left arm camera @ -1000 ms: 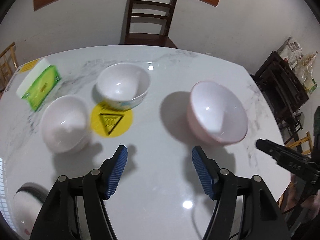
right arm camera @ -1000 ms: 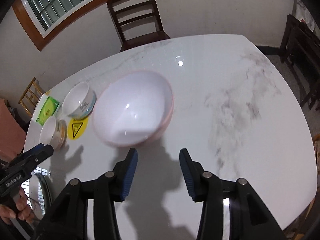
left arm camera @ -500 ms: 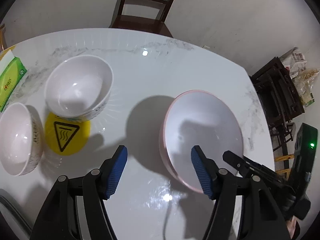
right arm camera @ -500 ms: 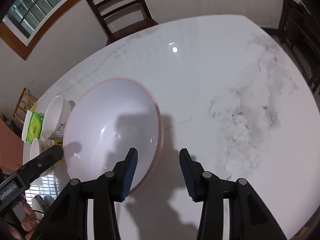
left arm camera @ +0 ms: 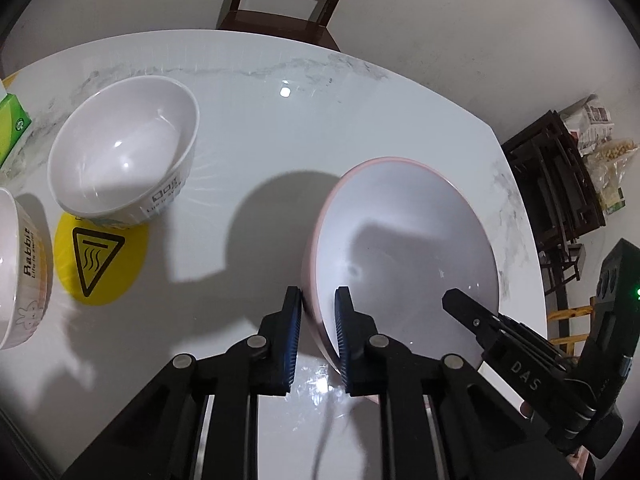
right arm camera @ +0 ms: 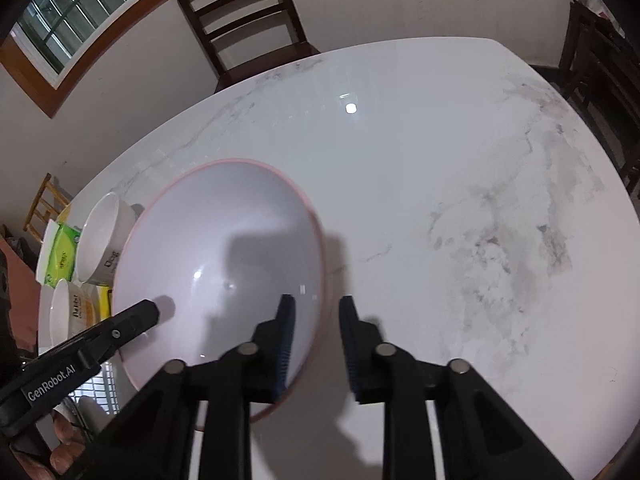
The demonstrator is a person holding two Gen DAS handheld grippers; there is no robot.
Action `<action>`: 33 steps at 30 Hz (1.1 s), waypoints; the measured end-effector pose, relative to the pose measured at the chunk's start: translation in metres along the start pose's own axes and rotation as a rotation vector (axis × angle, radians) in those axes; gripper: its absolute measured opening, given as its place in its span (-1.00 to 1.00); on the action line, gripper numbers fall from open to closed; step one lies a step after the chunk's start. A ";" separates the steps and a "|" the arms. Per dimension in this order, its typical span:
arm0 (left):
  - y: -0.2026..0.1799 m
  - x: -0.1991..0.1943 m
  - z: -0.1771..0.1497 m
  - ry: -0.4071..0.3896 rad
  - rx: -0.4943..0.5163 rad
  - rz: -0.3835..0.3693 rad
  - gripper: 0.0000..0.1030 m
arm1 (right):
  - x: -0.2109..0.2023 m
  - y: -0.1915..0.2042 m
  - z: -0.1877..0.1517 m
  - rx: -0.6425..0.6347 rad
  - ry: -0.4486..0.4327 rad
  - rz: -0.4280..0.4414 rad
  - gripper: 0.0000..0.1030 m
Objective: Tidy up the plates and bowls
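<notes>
Marble table [left arm camera: 360,128] carries an empty pink bowl [left arm camera: 404,256] and two empty white bowls [left arm camera: 120,156]. Since a second ago, the left gripper [left arm camera: 317,332] has clamped the pink rim; the right gripper [right arm camera: 316,344] straddles the opposite rim, jaws apart.

- Your left wrist view sat close over the pink bowl [left arm camera: 404,256], looking down across the table [left arm camera: 320,112].
- Your right wrist view shared that bowl [right arm camera: 216,256], from its opposite side.
</notes>
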State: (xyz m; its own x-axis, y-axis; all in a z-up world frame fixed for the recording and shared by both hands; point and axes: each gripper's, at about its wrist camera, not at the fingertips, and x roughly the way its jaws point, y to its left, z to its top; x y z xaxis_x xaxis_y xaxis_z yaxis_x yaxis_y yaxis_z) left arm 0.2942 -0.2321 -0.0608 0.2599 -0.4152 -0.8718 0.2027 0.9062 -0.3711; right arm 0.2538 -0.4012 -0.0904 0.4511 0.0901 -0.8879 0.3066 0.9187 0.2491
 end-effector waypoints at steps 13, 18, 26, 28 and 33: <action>0.018 -0.029 -0.026 0.007 -0.003 0.020 -0.73 | -0.019 0.017 -0.032 -0.023 0.024 0.013 -0.67; 0.035 -0.052 -0.050 0.002 -0.002 0.047 -0.73 | -0.031 0.037 -0.055 -0.057 0.033 0.026 -0.67; 0.069 -0.090 -0.094 0.002 -0.017 0.078 -0.73 | -0.053 0.078 -0.105 -0.108 0.056 0.059 -0.67; 0.078 -0.099 -0.103 -0.004 -0.023 0.082 -0.73 | -0.056 0.088 -0.117 -0.120 0.061 0.068 -0.67; 0.100 -0.116 -0.126 -0.007 -0.050 0.089 -0.73 | -0.062 0.106 -0.142 -0.139 0.078 0.079 -0.66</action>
State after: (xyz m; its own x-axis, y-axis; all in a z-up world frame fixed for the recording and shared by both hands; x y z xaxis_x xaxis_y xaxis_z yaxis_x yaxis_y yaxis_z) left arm 0.1649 -0.0828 -0.0370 0.2818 -0.3335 -0.8996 0.1316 0.9422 -0.3081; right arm 0.1399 -0.2545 -0.0638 0.4013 0.1891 -0.8962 0.1515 0.9513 0.2686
